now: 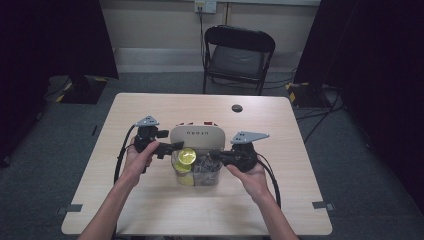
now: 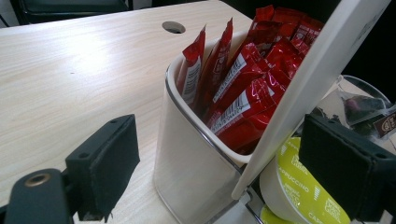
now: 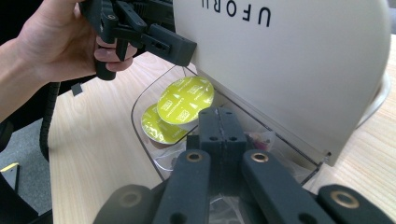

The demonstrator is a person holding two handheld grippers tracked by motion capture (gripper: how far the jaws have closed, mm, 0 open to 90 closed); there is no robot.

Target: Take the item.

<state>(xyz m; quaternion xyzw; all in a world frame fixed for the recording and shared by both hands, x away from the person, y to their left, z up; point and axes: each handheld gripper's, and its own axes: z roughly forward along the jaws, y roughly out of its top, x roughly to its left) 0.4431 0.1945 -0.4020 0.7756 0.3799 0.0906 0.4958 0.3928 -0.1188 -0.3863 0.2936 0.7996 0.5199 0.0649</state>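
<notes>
The left gripper (image 1: 172,146) clamps the raised lid (image 1: 196,136). The right gripper (image 1: 216,155), empty and fully closed, hovers over the open container (image 1: 197,181); 2 capsules (image 3: 180,106) lie just left.

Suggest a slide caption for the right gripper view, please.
Shut right tongs reach into the clear container near yellow-lidded capsules.

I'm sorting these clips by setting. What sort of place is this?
Probably an office or lab room set up for recording: a light wooden table with a cable hole, a black folding chair, grey carpet, dark curtains, and a wall socket.
</notes>
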